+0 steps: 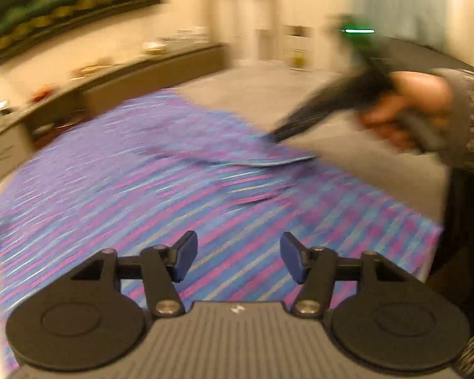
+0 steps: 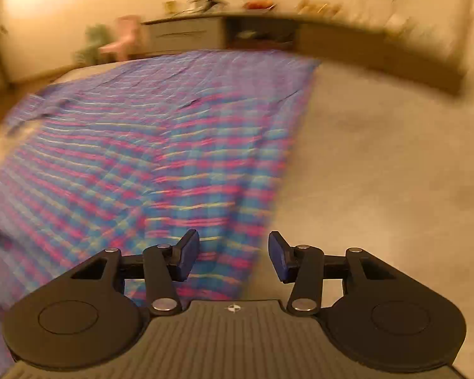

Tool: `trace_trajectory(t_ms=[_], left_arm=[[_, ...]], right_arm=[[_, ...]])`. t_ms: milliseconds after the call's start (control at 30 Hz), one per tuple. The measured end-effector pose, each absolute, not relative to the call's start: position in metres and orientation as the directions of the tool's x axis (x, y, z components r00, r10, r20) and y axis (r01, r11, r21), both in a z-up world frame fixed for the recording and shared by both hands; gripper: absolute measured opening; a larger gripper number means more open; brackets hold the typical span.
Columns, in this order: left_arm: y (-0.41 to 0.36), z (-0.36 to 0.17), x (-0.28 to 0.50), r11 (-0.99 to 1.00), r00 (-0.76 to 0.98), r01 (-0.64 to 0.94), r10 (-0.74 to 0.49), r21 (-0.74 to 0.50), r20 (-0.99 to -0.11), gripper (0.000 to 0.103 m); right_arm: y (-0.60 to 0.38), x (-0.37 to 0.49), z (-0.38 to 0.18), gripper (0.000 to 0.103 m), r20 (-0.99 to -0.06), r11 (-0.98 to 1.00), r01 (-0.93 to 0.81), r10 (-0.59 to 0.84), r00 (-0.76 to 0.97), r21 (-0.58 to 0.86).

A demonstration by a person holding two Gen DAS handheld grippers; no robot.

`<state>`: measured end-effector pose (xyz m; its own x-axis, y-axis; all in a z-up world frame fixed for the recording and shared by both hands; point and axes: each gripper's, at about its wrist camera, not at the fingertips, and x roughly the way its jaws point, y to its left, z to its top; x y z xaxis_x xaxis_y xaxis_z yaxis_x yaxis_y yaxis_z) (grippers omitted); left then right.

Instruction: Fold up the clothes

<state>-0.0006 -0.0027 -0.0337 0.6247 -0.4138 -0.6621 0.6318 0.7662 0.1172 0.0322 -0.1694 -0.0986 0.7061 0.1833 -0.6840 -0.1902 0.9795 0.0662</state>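
Note:
A blue, purple and pink plaid garment lies spread flat on a grey bed. My left gripper hovers over the garment's near part, jaws open with nothing between the blue pads. In the left wrist view the right gripper reaches down to the garment's folded edge, held by a hand in a grey knit sleeve. In the right wrist view the right gripper is open and empty above the right edge of the plaid garment, beside the bare bed. Both views are motion-blurred.
A long low dark cabinet with small items on top runs along the wall beyond the bed. A dark framed picture hangs above it. A pink child's chair stands on the floor by the drawers.

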Motion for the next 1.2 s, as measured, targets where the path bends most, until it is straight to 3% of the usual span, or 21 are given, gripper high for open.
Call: trace_trajectory(t_ms=[67,133,267,433,567,633,733,800,867,933,1033,1200], left_arm=[[0.042,-0.03,0.01,0.862,0.685,0.494,-0.302,0.117,-0.663,0.064],[0.077,-0.031,0.019,0.919,0.707,0.374,-0.192,0.129,-0.681,0.064],[0.11,-0.043,0.031,0.96,0.673,0.25,-0.081,0.124,-0.735,0.064],[0.112,-0.059,0.015,0.965,0.598,0.262,-0.14,0.028,-0.789,0.061],[0.103,-0.06,0.005,0.943,0.57,0.334,-0.209,-0.009,-0.795,0.062],[0.102,-0.055,0.004,0.933,0.568,0.359,-0.246,-0.032,-0.786,0.058],[0.141,-0.017,0.011,0.973,0.707,0.224,-0.199,-0.053,-0.679,0.06],[0.181,0.001,0.033,0.988,0.763,0.049,-0.133,-0.149,-0.633,0.065],[0.222,0.016,0.057,0.956,0.798,-0.129,-0.057,-0.263,-0.599,0.064],[0.254,0.021,0.075,0.899,0.811,-0.25,-0.008,-0.36,-0.584,0.063],[0.274,-0.001,0.078,0.856,0.801,-0.281,-0.041,-0.435,-0.598,0.063],[0.286,-0.041,0.054,0.858,0.75,-0.252,-0.118,-0.447,-0.651,0.061]], right_arm=[[-0.161,0.005,-0.076,0.054,-0.625,0.971,-0.229,0.219,0.749,0.066],[-0.142,-0.016,-0.07,0.055,-0.614,0.929,-0.343,0.352,0.706,0.139],[-0.105,-0.037,-0.095,0.054,-0.707,0.89,-0.447,0.371,0.602,0.087],[-0.123,-0.035,-0.113,0.054,-0.755,0.92,-0.393,0.254,0.604,-0.005],[-0.158,-0.021,-0.11,0.053,-0.761,0.958,-0.286,0.179,0.624,-0.009],[-0.162,-0.019,-0.112,0.054,-0.774,0.968,-0.252,0.163,0.612,0.004],[-0.151,-0.021,-0.09,0.054,-0.786,0.969,-0.245,0.139,0.603,-0.017],[-0.132,-0.027,-0.06,0.054,-0.763,0.962,-0.271,0.15,0.629,-0.034],[-0.099,-0.029,-0.017,0.057,-0.706,0.938,-0.345,0.246,0.664,0.001],[-0.059,-0.017,0.016,0.067,-0.655,0.906,-0.421,0.347,0.671,0.049],[0.009,0.021,0.049,0.079,-0.578,0.833,-0.519,0.523,0.626,0.192],[0.131,0.114,0.037,0.082,-0.544,0.718,-0.543,0.691,0.476,0.436]])
